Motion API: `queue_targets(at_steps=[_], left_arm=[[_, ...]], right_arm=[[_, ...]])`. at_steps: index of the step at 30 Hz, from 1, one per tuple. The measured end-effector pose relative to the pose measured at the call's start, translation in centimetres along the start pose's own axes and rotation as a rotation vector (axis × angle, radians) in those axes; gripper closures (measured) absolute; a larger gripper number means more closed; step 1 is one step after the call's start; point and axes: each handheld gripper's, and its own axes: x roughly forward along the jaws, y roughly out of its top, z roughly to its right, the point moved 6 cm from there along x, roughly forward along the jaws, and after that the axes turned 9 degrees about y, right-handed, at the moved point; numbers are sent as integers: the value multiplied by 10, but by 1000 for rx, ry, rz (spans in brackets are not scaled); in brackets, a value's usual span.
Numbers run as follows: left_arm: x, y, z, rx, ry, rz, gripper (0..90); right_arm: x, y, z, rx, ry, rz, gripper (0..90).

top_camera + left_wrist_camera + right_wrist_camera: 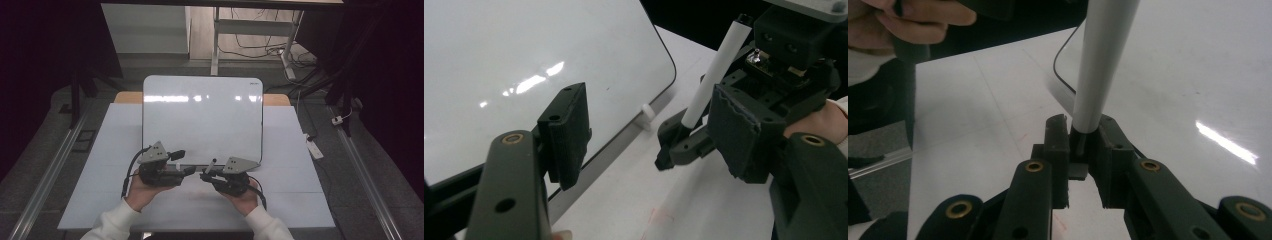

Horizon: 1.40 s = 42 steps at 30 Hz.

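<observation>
A: What is clamped in the right gripper?

B: A white marker is held there, its dark end pinched between the two black fingers, which are pressed together on it. In the right gripper view the barrel is seen rising from the fingers toward twelve o'clock. In the high view it is pointed toward about one o'clock, its far end just over the near edge of the whiteboard.

A: And the left gripper?

B: Its fingers are seen standing well apart in the left gripper view, and nothing is gripped between them. The marker and the right gripper are framed in the gap at roughly two o'clock, farther off.

A: Where is the whiteboard placed?

B: It is laid flat on the white surface, at twelve o'clock from both grippers, with its rounded corners inside the surface's edges. A small white piece can be seen beside its near edge in the left gripper view; what it is cannot be told.

A: How are the two grippers placed against each other?

B: They are held near the board's near edge, the left at nine o'clock from the right, tips turned toward each other and close, but no contact is seen. Each is carried in a hand with a white sleeve, entering from six o'clock.
</observation>
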Motion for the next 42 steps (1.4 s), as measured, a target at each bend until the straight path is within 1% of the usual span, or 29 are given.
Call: queue_targets(at_steps=[3,5,6,8,11,13,14,15,16,17,19,20,21,22,23,24,25,27,28,29,32,37,39,41,42], left_arm=[[4,0,3,6,-15,-5,361],[6,1,5,18,-24,-7,381],[7,1,5,16,-29,-7,388],[9,2,8,15,-62,-3,403],[12,3,16,29,-108,5,431],[15,2,22,44,-131,-1,458],[16,2,23,53,-135,-1,499],[17,2,25,60,-138,0,574],[18,2,26,61,-149,4,665],[18,2,26,67,-140,11,760],[17,2,25,103,-93,15,795],[16,2,24,102,-86,19,806],[15,3,22,91,-85,22,809],[13,4,20,75,-79,27,811],[11,5,16,70,-66,29,811],[8,7,10,60,-49,34,811],[4,11,4,41,-33,44,811],[-4,20,-13,0,2,65,811],[-6,25,-21,-13,28,71,811],[-9,31,-31,-17,56,72,811],[-13,51,-59,-38,162,78,810],[-11,79,-108,-109,299,46,809],[-8,87,-128,-128,368,21,809],[-5,92,-147,-178,404,4,809],[-4,94,-156,-195,425,-7,809]], right_arm=[[1,0,-2,7,12,-2,773],[3,0,-4,5,23,-1,773],[4,1,-6,3,31,0,772],[5,2,-8,6,44,1,772],[10,1,-10,17,64,-11,772],[13,0,-10,23,73,-18,772],[14,0,-11,21,74,-24,772],[15,-1,-12,21,78,-24,773],[16,-1,-13,21,84,-25,772],[17,-1,-13,22,86,-30,770],[17,-2,-14,42,100,-23,764],[17,-2,-14,52,111,-19,756],[17,-2,-15,49,105,-16,747],[17,-1,-16,33,95,-9,716],[16,1,-17,22,77,-7,663],[13,3,-18,11,61,7,616],[9,5,-19,2,42,23,588],[-4,9,-17,2,4,45,556],[-13,10,-14,7,-18,54,545],[-21,10,-11,15,-40,60,535],[-50,2,-1,39,-105,74,525],[-98,-18,14,80,-199,83,525],[-114,-25,16,94,-232,85,525],[-129,-32,19,105,-268,87,525],[-135,-36,21,114,-281,87,525]])
